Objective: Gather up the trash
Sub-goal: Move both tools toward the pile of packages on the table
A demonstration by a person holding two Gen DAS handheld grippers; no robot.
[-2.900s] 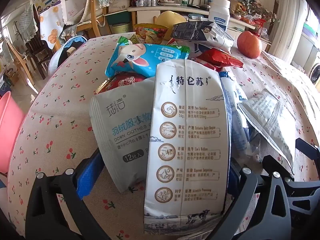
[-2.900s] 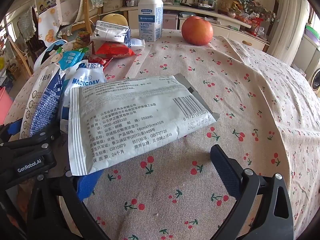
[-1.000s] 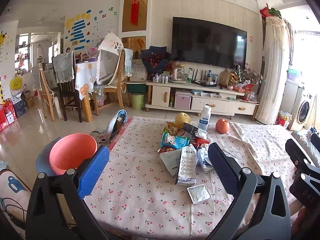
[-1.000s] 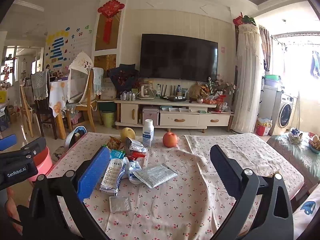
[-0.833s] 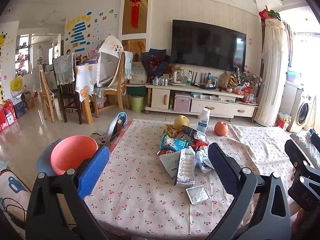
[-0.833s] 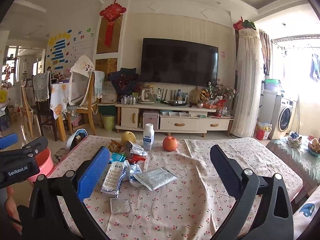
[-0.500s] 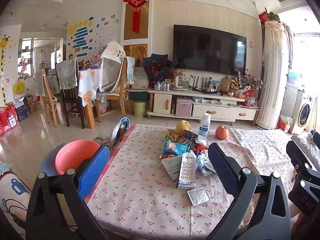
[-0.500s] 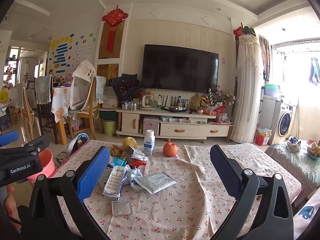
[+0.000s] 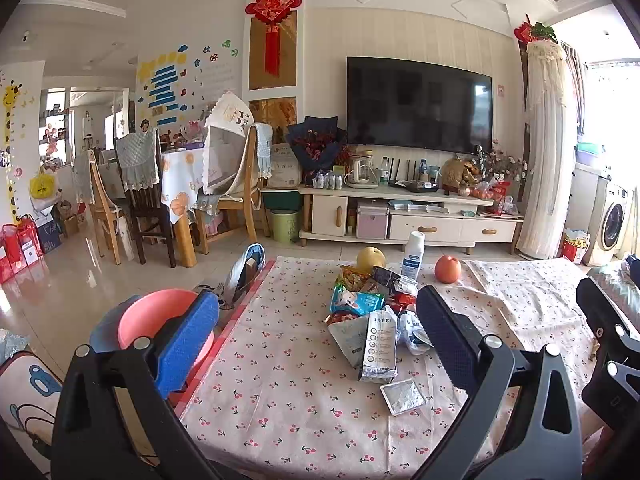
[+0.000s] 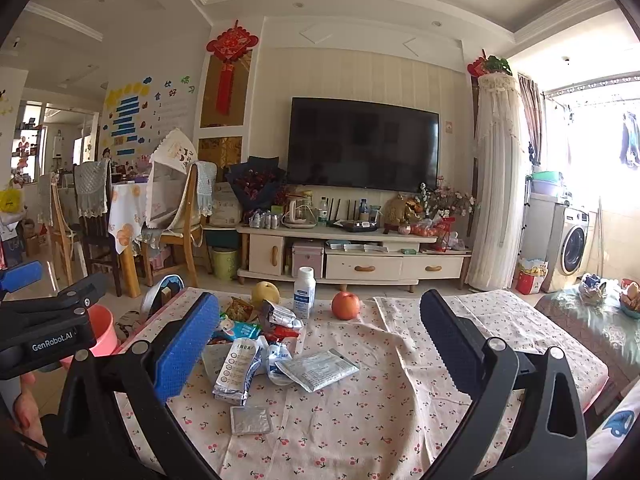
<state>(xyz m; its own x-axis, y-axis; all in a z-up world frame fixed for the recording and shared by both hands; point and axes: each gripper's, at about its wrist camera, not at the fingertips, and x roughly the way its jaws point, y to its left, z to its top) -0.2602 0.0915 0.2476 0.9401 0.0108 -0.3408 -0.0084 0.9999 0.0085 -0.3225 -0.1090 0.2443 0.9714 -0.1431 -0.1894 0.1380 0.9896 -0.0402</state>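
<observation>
Jaws spread wide and empty on both left gripper [image 9: 316, 344] and right gripper [image 10: 320, 344], held well back from table [image 10: 400, 432], likely surveying. Ahead between the jaws: wrapper pile [image 10: 256, 344], foil packet [image 10: 251, 420] nearest. Beyond left jaw, pink bin [image 9: 154, 320], probably for trash.

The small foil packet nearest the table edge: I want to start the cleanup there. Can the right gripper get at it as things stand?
Probably yes. The foil packet lies flat and alone on the tablecloth, apart from the wrapper pile, and the right gripper is open and empty.
</observation>
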